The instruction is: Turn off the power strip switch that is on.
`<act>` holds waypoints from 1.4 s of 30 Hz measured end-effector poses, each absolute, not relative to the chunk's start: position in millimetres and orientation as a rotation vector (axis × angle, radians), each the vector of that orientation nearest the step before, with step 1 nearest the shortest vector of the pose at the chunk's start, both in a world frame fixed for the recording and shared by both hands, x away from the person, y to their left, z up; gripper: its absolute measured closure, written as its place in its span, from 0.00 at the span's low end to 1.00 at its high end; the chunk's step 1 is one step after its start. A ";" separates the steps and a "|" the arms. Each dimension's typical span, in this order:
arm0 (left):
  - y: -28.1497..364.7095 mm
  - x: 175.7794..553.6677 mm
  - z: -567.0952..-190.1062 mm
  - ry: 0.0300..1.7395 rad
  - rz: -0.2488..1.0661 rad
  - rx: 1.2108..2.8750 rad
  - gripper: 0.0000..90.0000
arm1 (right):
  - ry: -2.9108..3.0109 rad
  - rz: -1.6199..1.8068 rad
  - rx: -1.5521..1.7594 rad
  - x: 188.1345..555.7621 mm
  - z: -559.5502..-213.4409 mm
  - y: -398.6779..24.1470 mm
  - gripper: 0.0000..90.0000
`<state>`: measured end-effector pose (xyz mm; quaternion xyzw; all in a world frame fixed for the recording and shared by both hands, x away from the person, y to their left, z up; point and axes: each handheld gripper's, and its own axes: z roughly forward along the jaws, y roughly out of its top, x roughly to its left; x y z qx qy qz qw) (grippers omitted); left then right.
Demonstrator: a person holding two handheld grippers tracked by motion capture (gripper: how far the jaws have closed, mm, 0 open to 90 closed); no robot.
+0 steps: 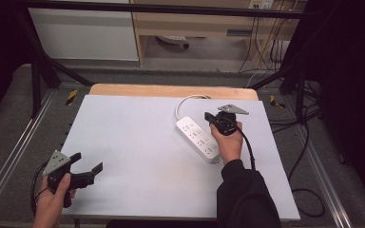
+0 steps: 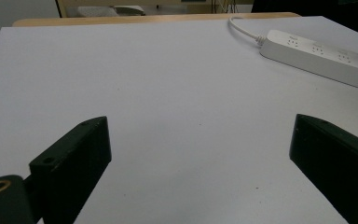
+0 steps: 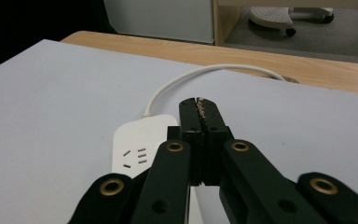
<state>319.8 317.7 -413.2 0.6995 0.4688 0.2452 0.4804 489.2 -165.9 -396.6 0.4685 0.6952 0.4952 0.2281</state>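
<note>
On the right half of the pale table [image 1: 138, 156], a white power strip [image 1: 198, 137] lies flat and slantwise, its cord [image 1: 185, 100] curling off toward the far wooden edge. Right gripper [image 1: 210, 117] hovers over the strip's far end, jaws pressed together on nothing; left gripper [image 1: 86, 165] waits well apart near the front edge, jaws wide. Strip looks rigid, light, smooth plastic, likely slippery; best pinched across its narrow width mid-body, cord will drag.
</note>
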 end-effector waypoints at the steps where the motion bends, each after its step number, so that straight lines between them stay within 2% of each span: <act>1: 317.9 319.7 -413.2 1.143 0.599 1.707 0.06 | 1.920 1.362 1.292 489.4 -397.3 -164.9 1.00; 21: 318.5 319.6 -412.9 1.141 0.604 1.704 0.06 | 2.027 1.282 1.253 485.2 -410.4 -144.7 1.00; 42: 319.2 319.5 -412.9 1.142 0.603 1.705 0.06 | 2.043 1.230 1.322 483.9 -417.2 -140.8 1.00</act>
